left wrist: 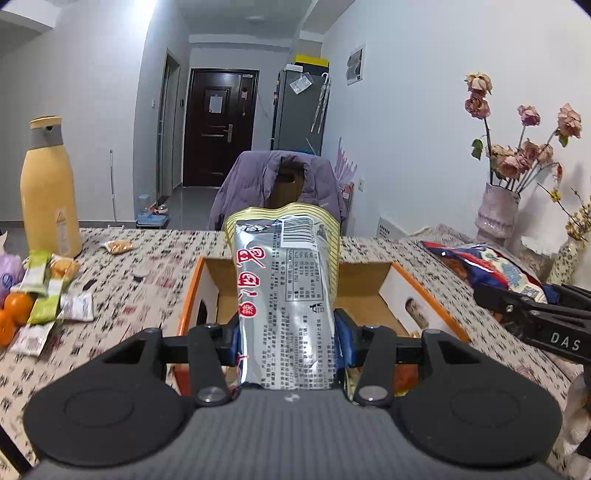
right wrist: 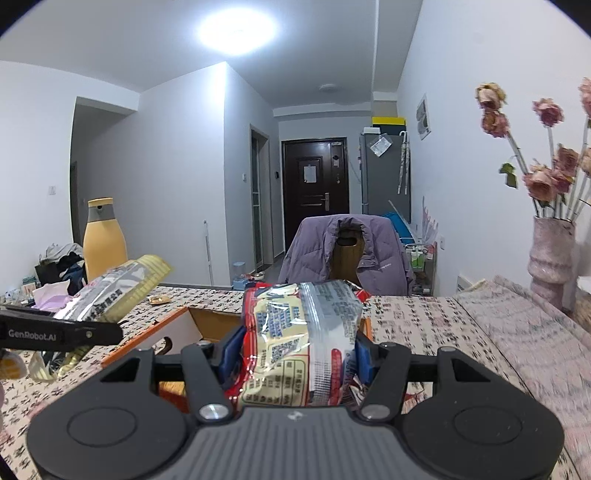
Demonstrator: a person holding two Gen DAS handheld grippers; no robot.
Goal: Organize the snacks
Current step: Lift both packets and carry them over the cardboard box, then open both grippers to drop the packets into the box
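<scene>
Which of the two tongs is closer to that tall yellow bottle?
Left. The left tongs, clamping a silver packet, sit on the yellow bottle's side; the right tongs, gripping a red packet, are farther off.

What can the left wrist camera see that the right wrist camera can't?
Only the left wrist view shows the oranges and green snack bars at the table's left edge. Only the right wrist view shows the ceiling light and a pile of clothes. Both show the open cardboard box, the yellow bottle, the vase of flowers, and each tool shut on a snack bag.
</scene>
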